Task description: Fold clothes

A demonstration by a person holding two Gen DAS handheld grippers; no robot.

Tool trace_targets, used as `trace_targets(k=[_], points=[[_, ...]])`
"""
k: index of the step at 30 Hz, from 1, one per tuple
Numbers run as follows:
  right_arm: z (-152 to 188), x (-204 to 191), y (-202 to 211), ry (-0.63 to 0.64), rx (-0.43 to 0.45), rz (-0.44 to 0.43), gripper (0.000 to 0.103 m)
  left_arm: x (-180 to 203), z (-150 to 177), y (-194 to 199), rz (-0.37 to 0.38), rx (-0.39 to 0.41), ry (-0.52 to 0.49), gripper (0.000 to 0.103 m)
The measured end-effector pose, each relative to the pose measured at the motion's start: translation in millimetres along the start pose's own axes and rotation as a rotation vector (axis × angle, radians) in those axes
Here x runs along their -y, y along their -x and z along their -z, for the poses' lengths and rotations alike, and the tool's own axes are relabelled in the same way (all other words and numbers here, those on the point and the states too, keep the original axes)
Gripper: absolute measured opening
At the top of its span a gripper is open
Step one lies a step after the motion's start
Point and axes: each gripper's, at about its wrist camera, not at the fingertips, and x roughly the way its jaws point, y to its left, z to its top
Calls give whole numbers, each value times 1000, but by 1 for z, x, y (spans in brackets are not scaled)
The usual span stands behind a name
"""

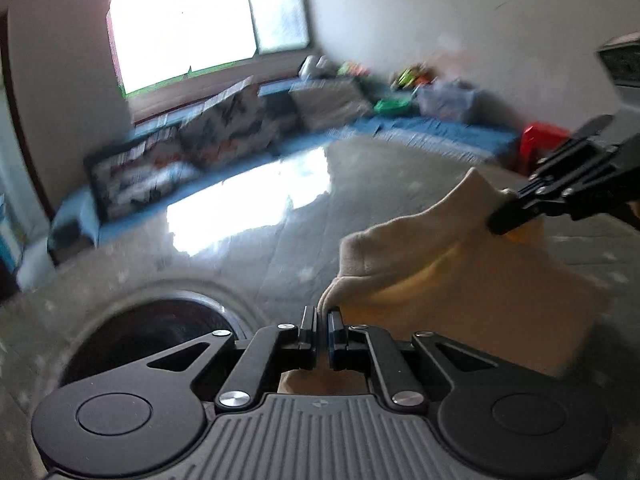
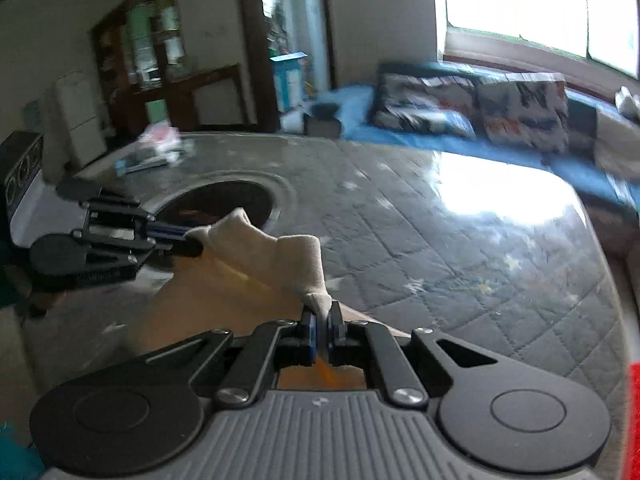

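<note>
Both sets of jaws are closed on cloth: the left gripper (image 1: 322, 322) pinches one end of the upper edge of a beige garment (image 1: 460, 280), while the right gripper (image 2: 323, 322) clamps the other end, the pale band of fabric sagging slightly between them. The garment hangs in the air from that held edge, its long axis running straight from one pair of jaws to the other, and its tan body drops below and toward the person; how far it clears the surface cannot be told. Neither hand is nearer the work, since each already has its corner, and the coming move appears to turn on carrying this stretched edge down and forward to lay the cloth flat for a fold. Under it spreads a grey quilted mattress (image 2: 460, 248) scattered with small pale marks, bright glare from the window (image 1: 192, 28) washing across its middle, and a dark round opening (image 2: 224, 204) sunk into it just beyond the left gripper. Farther out, patterned cushions (image 2: 472, 112) line a blue bench under the window, a red stool (image 1: 540, 140) stands by the wall, and a dark wooden cabinet (image 2: 136, 52) fills the far corner; the surroundings are blurred
</note>
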Motion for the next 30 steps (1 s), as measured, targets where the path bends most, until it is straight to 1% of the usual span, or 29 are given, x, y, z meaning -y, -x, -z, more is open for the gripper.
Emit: trace_targets(k=[2, 4, 5, 7, 12, 14, 15, 18, 22, 25, 27, 30], points=[[5, 12, -29, -60, -20, 34, 6, -4, 2, -21, -17, -37, 23, 9], [10, 21, -49, -114, -46, 58, 11, -7, 5, -35, -38, -61, 40, 13], [13, 25, -57, -126, -56, 79, 11, -7, 7, -38, -49, -61, 44, 19], [15, 24, -54, -127, -41, 103, 18, -7, 9, -34, -63, -53, 46, 24], [17, 18, -39, -127, 8, 156, 19, -7, 10, -23, -78, -37, 62, 25], [14, 10, -32, -125, 36, 125, 19, -5, 6, -21, -83, -29, 82, 25], [13, 5, -32, -125, 37, 103, 19, -4, 4, -18, -82, -25, 93, 25], [11, -6, -47, -103, 11, 77, 18, 3, -3, -10, -34, -6, 105, 25], [13, 1, -72, -156, -26, 109, 18, 15, -7, -15, 37, -19, 89, 25], [13, -2, -72, -144, -22, 119, 17, 21, -8, -29, 55, -45, 91, 25], [14, -4, -70, -132, -17, 124, 17, 20, -8, -38, 58, -61, 113, 25], [14, -8, -68, -114, -8, 133, 18, 18, -7, -45, 60, -64, 132, 25]])
